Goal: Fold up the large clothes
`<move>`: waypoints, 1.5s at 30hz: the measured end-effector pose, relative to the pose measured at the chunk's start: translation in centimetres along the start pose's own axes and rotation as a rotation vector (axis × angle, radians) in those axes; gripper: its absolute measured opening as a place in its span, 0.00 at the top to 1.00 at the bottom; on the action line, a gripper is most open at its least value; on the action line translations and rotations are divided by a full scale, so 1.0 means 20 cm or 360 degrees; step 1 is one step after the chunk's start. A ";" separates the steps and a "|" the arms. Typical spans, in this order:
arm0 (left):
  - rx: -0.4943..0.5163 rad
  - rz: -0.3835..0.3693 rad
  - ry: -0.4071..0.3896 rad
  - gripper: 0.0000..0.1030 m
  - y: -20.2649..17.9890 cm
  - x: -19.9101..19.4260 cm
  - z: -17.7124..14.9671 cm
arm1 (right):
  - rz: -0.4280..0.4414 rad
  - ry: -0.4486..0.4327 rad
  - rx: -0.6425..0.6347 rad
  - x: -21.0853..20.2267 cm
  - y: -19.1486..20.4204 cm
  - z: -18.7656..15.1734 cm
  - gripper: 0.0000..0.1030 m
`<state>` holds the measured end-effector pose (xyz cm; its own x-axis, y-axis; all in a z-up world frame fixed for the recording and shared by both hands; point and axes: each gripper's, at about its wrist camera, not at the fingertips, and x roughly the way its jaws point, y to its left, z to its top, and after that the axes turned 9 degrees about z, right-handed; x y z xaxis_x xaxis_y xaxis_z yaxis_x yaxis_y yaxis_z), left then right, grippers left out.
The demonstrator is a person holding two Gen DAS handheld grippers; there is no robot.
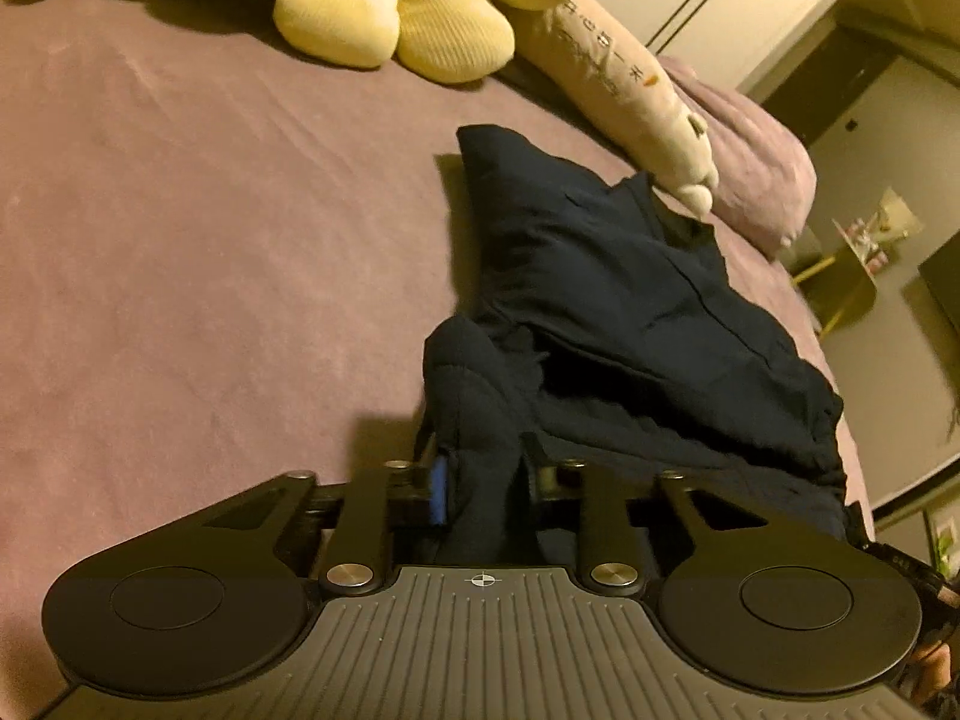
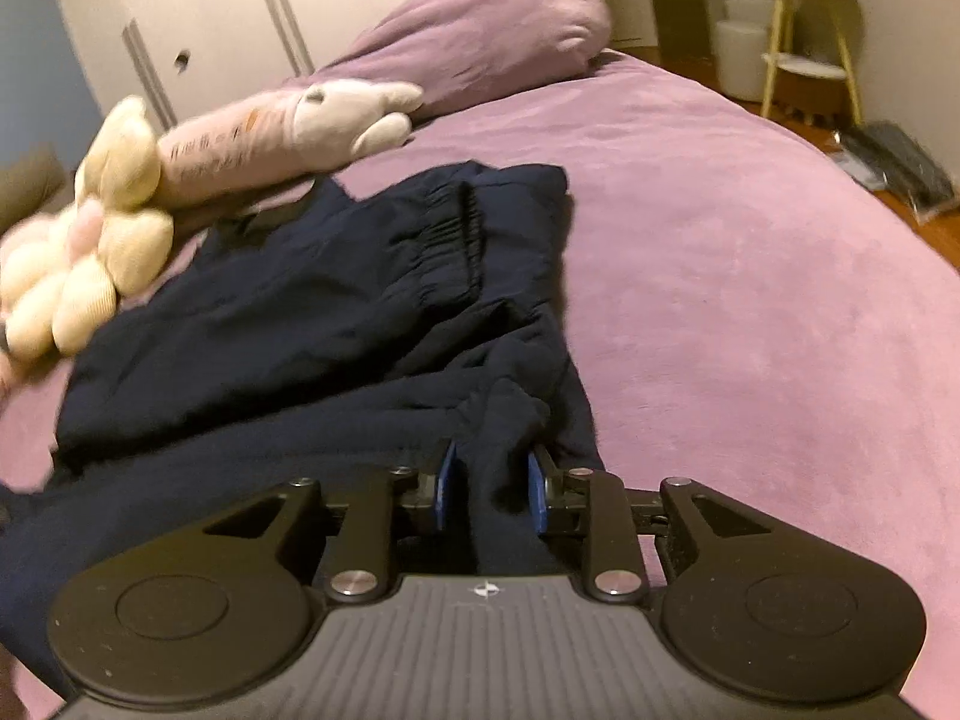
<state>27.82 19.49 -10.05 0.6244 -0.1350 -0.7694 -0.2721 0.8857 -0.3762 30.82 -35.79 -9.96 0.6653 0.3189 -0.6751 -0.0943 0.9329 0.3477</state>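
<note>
On the mauve velvety bedspread lies a dark navy pair of fabric trousers with an elastic waistband, crumpled and partly doubled over itself. In the left wrist view the garment runs from the lower centre toward two o'clock, its far corner ending just beside the long pale pink plush toy with printed characters. The left gripper sits at six o'clock with a bunched fold of the navy cloth rising between its jaws; the blue pad on one side presses against the fabric, and the jaws are clamped on that fold.

In the right wrist view the trousers spread from six o'clock toward eleven o'clock, the gathered waistband lying at about twelve o'clock from the tool. The right gripper pinches a ridge of the same cloth, with both blue pads touching it on either side. At nine o'clock a cream ribbed flower-shaped cushion rests against the garment's edge, touching the plush toy. A mauve pillow lies at twelve o'clock, well apart from the trousers.
</note>
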 end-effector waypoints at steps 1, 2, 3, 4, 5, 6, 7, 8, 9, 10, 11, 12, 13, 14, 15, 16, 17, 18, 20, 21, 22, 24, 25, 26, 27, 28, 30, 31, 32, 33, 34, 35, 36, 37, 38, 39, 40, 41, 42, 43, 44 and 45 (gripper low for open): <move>0.0011 0.0003 -0.0004 0.82 -0.01 0.00 0.00 | -0.0032 0.0002 -0.0040 0.01 0.02 0.00 0.80; 0.0026 0.0008 -0.0019 0.83 -0.03 -0.02 0.01 | -0.0051 -0.0001 -0.0061 0.01 0.03 0.00 0.87; 0.0045 0.0010 -0.0038 0.84 -0.05 -0.04 0.01 | -0.0059 -0.0009 -0.0065 0.00 0.04 0.00 0.89; 0.0056 -0.0002 -0.0059 0.85 -0.06 -0.07 0.02 | -0.0076 -0.0034 -0.0066 -0.02 0.05 0.00 0.90; 0.0060 -0.0022 -0.0081 0.85 -0.08 -0.11 0.03 | -0.0090 -0.0058 -0.0079 -0.05 0.07 0.00 0.90; 0.0075 -0.0039 -0.0115 0.85 -0.10 -0.16 0.05 | -0.0107 -0.0101 -0.0101 -0.09 0.09 0.01 0.91; 0.0098 -0.0056 -0.0147 0.86 -0.12 -0.21 0.08 | -0.0104 -0.0145 -0.0102 -0.14 0.10 0.03 0.91; 0.0128 -0.0071 -0.0185 0.86 -0.15 -0.25 0.11 | -0.0091 -0.0180 -0.0097 -0.18 0.11 0.04 0.91; 0.0160 -0.0079 -0.0233 0.86 -0.19 -0.30 0.15 | -0.0081 -0.0232 -0.0099 -0.23 0.13 0.07 0.91; 0.0192 -0.0090 -0.0283 0.86 -0.24 -0.34 0.20 | -0.0077 -0.0294 -0.0109 -0.28 0.15 0.11 0.91; 0.0219 -0.0095 -0.0341 0.86 -0.29 -0.38 0.26 | -0.0069 -0.0346 -0.0118 -0.31 0.17 0.16 0.91; 0.0250 -0.0088 -0.0399 0.86 -0.35 -0.40 0.33 | -0.0064 -0.0404 -0.0129 -0.33 0.20 0.23 0.91; 0.0281 -0.0069 -0.0451 0.86 -0.41 -0.41 0.41 | -0.0070 -0.0444 -0.0147 -0.34 0.22 0.30 0.91; 0.0304 -0.0044 -0.0497 0.86 -0.46 -0.40 0.48 | -0.0086 -0.0490 -0.0157 -0.33 0.24 0.37 0.91; 0.0315 -0.0022 -0.0540 0.86 -0.52 -0.38 0.56 | -0.0103 -0.0524 -0.0163 -0.31 0.26 0.44 0.91; 0.0303 -0.0005 -0.0568 0.86 -0.57 -0.35 0.63 | -0.0131 -0.0559 -0.0164 -0.27 0.27 0.55 0.91; 0.0280 0.0011 -0.0588 0.86 -0.62 -0.30 0.72 | -0.0158 -0.0581 -0.0163 -0.22 0.29 0.63 0.91; 0.0275 0.0026 -0.0603 0.86 -0.65 -0.25 0.80 | -0.0178 -0.0596 -0.0150 -0.16 0.29 0.72 0.91; 0.0292 0.0069 -0.0641 0.86 -0.72 -0.14 0.94 | -0.0212 -0.0615 -0.0132 -0.05 0.31 0.89 0.91; 0.0327 0.0102 -0.0670 0.86 -0.76 -0.07 1.00 | -0.0218 -0.0619 -0.0121 0.02 0.32 0.97 0.91; 0.0343 0.0138 -0.0697 0.85 -0.78 -0.02 1.04 | -0.0231 -0.0619 -0.0120 0.08 0.32 1.03 0.91; 0.0371 0.0213 -0.0750 0.84 -0.84 0.14 1.09 | -0.0282 -0.0636 -0.0127 0.22 0.32 1.13 0.91; 0.0379 0.0259 -0.0773 0.84 -0.85 0.24 1.10 | -0.0321 -0.0634 -0.0125 0.31 0.31 1.16 0.91; 0.0394 0.0310 -0.0788 0.83 -0.86 0.35 1.09 | -0.0351 -0.0629 -0.0120 0.38 0.30 1.18 0.91; 0.0407 0.0362 -0.0793 0.81 -0.87 0.46 1.07 | -0.0386 -0.0618 -0.0109 0.48 0.28 1.18 0.91; 0.0407 0.0422 -0.0786 0.81 -0.87 0.58 1.04 | -0.0423 -0.0600 -0.0093 0.59 0.27 1.16 0.91; 0.0391 0.0525 -0.0747 0.77 -0.85 0.81 0.96 | -0.0488 -0.0537 -0.0079 0.80 0.22 1.08 0.91; 0.0368 0.0559 -0.0754 0.68 -0.84 0.89 0.92 | -0.0523 -0.0510 -0.0088 0.88 0.20 1.04 0.90; 0.0354 0.0597 -0.0774 0.63 -0.81 0.97 0.87 | -0.0565 -0.0493 -0.0093 0.96 0.18 1.00 0.90; 0.0343 0.0629 -0.0772 0.53 -0.79 1.04 0.85 | -0.0603 -0.0481 -0.0108 1.03 0.16 0.95 0.89; 0.0323 0.0630 -0.0740 0.44 -0.75 1.08 0.82 | -0.0620 -0.0462 -0.0118 1.09 0.13 0.91 0.89; 0.0264 0.0609 -0.0683 0.43 -0.70 1.13 0.81 | -0.0601 -0.0441 -0.0070 1.13 0.07 0.88 0.88; 0.0205 0.0573 -0.0664 0.37 -0.66 1.14 0.81 | -0.0553 -0.0462 -0.0004 1.14 0.03 0.86 0.85; 0.0139 0.0548 -0.0665 0.27 -0.62 1.16 0.80 | -0.0535 -0.0497 0.0044 1.15 -0.01 0.84 0.80; 0.0081 0.0542 -0.0665 0.23 -0.58 1.16 0.80 | -0.0525 -0.0523 0.0075 1.15 -0.03 0.81 0.74; 0.0041 0.0543 -0.0647 0.18 -0.56 1.16 0.81 | -0.0521 -0.0519 0.0110 1.17 -0.05 0.80 0.69; 0.0024 0.0539 -0.0627 0.17 -0.56 1.16 0.82 | -0.0537 -0.0500 0.0112 1.17 -0.05 0.80 0.67; 0.0017 0.0536 -0.0616 0.17 -0.56 1.14 0.83 | -0.0559 -0.0484 0.0100 1.18 -0.04 0.81 0.63; 0.0006 0.0539 -0.0626 0.17 -0.56 1.10 0.83 | -0.0587 -0.0463 0.0078 1.18 -0.02 0.82 0.57; -0.0001 0.0549 -0.0640 0.17 -0.56 1.05 0.82 | -0.0613 -0.0459 0.0069 1.17 0.00 0.83 0.54; -0.0005 0.0568 -0.0653 0.18 -0.57 0.98 0.81 | -0.0624 -0.0472 0.0068 1.14 0.01 0.84 0.46; 0.0029 0.0558 -0.0663 0.19 -0.59 0.92 0.79 | -0.0639 -0.0514 0.0064 1.06 0.04 0.85 0.38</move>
<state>54.02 13.63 -11.65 0.7369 0.3542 -0.5758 -0.5058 0.8540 -0.1220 57.50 -31.14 -12.95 0.8385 -0.1367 -0.5275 0.2395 0.9619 0.1315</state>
